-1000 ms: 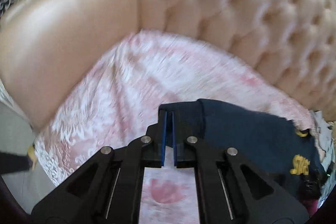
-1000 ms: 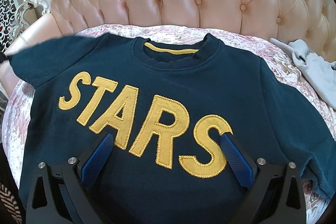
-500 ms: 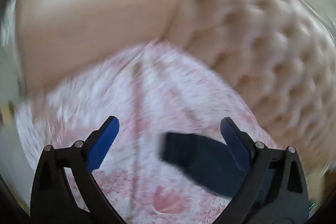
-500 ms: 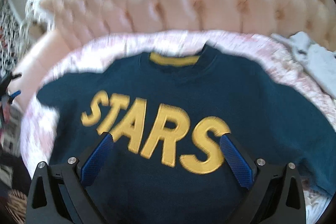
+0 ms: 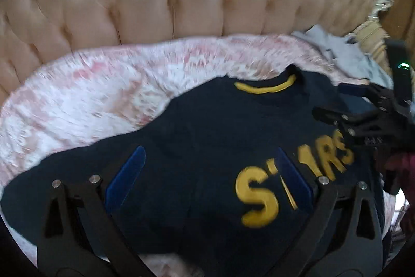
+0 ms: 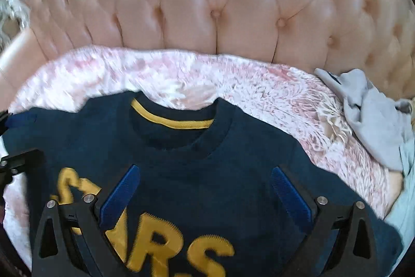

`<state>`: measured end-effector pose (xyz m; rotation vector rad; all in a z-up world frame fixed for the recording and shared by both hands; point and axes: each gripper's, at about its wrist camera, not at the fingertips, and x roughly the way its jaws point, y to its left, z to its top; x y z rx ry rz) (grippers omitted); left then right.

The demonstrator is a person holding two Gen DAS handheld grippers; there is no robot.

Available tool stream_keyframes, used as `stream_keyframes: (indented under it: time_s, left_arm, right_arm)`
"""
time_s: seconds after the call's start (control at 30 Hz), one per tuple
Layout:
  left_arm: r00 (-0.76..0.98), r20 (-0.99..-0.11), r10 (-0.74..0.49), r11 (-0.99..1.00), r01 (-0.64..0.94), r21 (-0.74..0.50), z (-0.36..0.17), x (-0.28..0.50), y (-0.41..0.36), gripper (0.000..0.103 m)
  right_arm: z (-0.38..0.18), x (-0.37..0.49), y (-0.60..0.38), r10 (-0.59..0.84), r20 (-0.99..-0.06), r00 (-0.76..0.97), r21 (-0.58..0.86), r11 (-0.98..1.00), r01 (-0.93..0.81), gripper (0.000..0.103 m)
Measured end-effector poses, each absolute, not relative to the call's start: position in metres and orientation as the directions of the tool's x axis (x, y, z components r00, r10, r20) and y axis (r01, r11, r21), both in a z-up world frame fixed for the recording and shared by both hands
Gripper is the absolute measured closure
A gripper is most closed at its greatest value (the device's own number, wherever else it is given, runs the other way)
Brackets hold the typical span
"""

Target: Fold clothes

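Note:
A navy sweatshirt (image 5: 202, 136) with yellow "STARS" lettering lies flat, front up, on the pink lace sofa cover (image 5: 103, 85). My left gripper (image 5: 210, 148) is open above its left chest and sleeve area, with nothing between the blue pads. In the right wrist view the same sweatshirt (image 6: 207, 152) fills the lower frame, its yellow-lined collar (image 6: 171, 121) toward the sofa back. My right gripper (image 6: 205, 168) is open over the chest just below the collar and holds nothing. Its black frame (image 5: 376, 121) shows at the right edge of the left wrist view.
The tufted beige sofa back (image 6: 220, 4) rises behind the seat. A crumpled grey garment (image 6: 371, 121) lies on the cover to the right of the sweatshirt, also visible as grey cloth (image 5: 337, 53). A sofa arm (image 6: 15, 56) closes the left side.
My left gripper let go of the sleeve, opened wide and swung right over the sweatshirt. My right gripper stayed open and moved forward toward the collar.

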<state>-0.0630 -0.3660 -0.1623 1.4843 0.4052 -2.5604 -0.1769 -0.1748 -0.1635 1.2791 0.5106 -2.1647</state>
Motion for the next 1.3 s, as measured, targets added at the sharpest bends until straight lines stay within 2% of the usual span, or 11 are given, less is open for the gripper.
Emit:
stream_keyframes:
  time_s: [0.1,0.17,0.2,0.4,0.6,0.73,0.87,1.03,1.1,1.17,1.3]
  left_arm:
    - [-0.4,-0.913,-0.078,-0.917,0.388,-0.091,-0.196,-0.063,-0.394,0.003]
    - [-0.433,-0.899,-0.073,-0.924,0.369,-0.103,-0.196,-0.054,-0.399,0.006]
    - [-0.453,-0.889,-0.067,-0.928,0.356,-0.111,-0.195,-0.05,-0.401,0.009]
    - [-0.49,-0.866,-0.104,-0.914,0.39,-0.111,-0.171,-0.031,-0.408,0.011]
    - [-0.445,-0.887,-0.122,-0.908,0.411,-0.081,-0.177,-0.015,-0.418,0.012]
    - [-0.491,-0.864,-0.112,-0.891,0.435,-0.131,-0.159,0.009,-0.438,0.011]
    - [-0.534,-0.843,-0.065,-0.88,0.429,-0.204,-0.146,0.027,-0.454,0.008]
    - [-0.587,-0.809,-0.009,-0.861,0.416,-0.292,-0.129,0.051,-0.474,0.008]
    - [-0.501,-0.863,-0.067,-0.886,0.428,-0.18,-0.146,0.029,-0.46,0.008]
    - [-0.426,-0.896,-0.123,-0.872,0.477,-0.108,-0.165,0.02,-0.461,0.008]
    - [-0.422,-0.881,-0.213,-0.832,0.551,-0.063,-0.166,0.034,-0.481,0.008]
  right_arm:
    - [-0.189,-0.197,-0.166,-0.158,-0.916,-0.369,-0.114,-0.779,0.616,0.0]
    - [-0.194,-0.217,-0.142,-0.269,-0.912,-0.308,0.056,-0.828,0.558,0.0]
    - [-0.194,-0.222,-0.132,-0.28,-0.904,-0.322,0.072,-0.844,0.531,0.0]
    - [-0.169,-0.216,-0.127,-0.233,-0.878,-0.417,-0.029,-0.845,0.534,0.0]
    - [-0.192,-0.219,-0.109,-0.25,-0.908,-0.336,0.046,-0.858,0.512,0.0]
    - [-0.169,-0.208,-0.1,-0.223,-0.894,-0.388,0.014,-0.881,0.473,0.0]
    - [-0.139,-0.157,-0.114,-0.377,-0.836,-0.399,0.091,-0.812,0.576,0.0]
    - [-0.155,-0.102,-0.139,-0.407,-0.842,-0.354,0.077,-0.74,0.668,0.0]
    - [-0.176,-0.101,-0.14,-0.352,-0.872,-0.34,0.063,-0.77,0.635,0.0]
    - [-0.18,-0.096,-0.135,-0.37,-0.856,-0.362,0.063,-0.769,0.636,0.0]
    - [-0.179,-0.096,-0.132,-0.383,-0.849,-0.365,0.065,-0.761,0.646,0.0]
